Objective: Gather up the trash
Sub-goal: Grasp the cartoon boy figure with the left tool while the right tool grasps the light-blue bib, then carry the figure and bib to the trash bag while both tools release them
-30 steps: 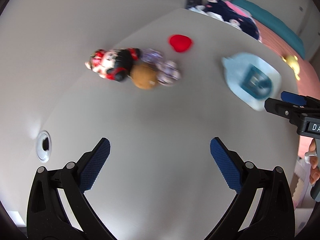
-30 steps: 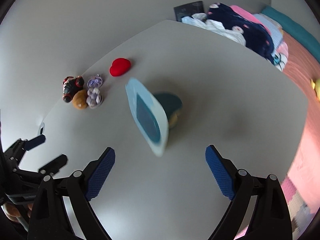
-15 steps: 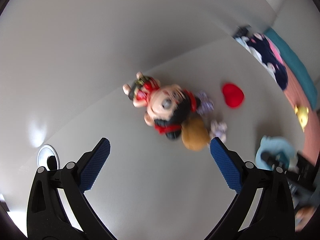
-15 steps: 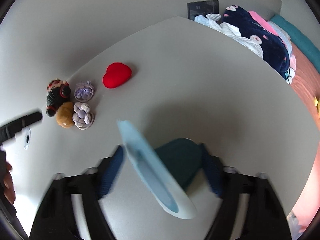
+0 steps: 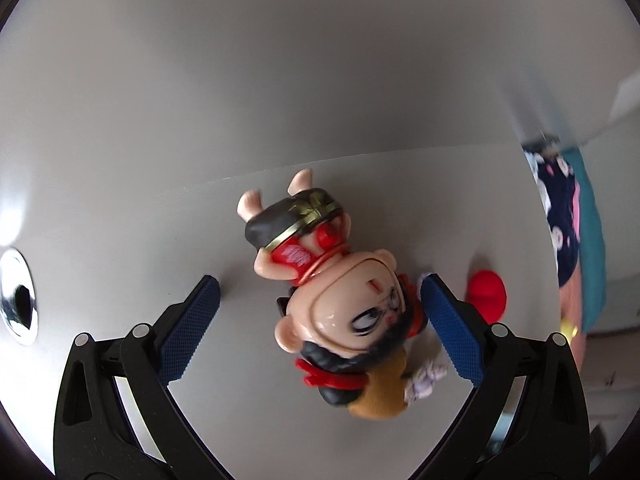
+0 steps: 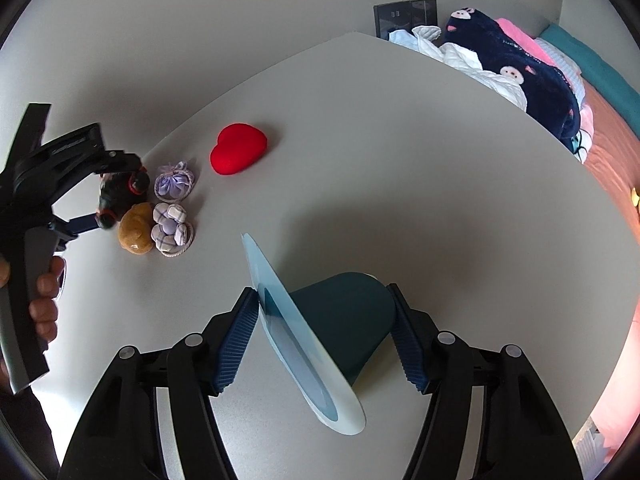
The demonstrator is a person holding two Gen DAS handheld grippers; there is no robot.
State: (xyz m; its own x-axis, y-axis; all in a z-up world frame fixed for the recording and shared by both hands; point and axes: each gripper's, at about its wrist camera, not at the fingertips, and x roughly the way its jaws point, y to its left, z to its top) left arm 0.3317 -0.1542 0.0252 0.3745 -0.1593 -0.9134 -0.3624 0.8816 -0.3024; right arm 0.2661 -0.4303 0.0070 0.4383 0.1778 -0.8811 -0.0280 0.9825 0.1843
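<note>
The left hand-held gripper (image 5: pixel 316 320) is spread wide around the toy figure (image 5: pixel 332 292), which lies on the grey counter (image 5: pixel 240 420) in the centre of the frame, close to the counter's far edge. The right hand-held gripper (image 6: pixel 324 344) is clenched on the dustpan (image 6: pixel 320 336) at the lower centre. Bare counter surface lies open toward the upper right, up to the edge by the bed (image 6: pixel 612 120).

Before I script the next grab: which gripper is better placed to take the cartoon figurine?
Left. The left gripper is open with the figurine between its fingers; the right gripper is closed on the small teal bin.
</note>
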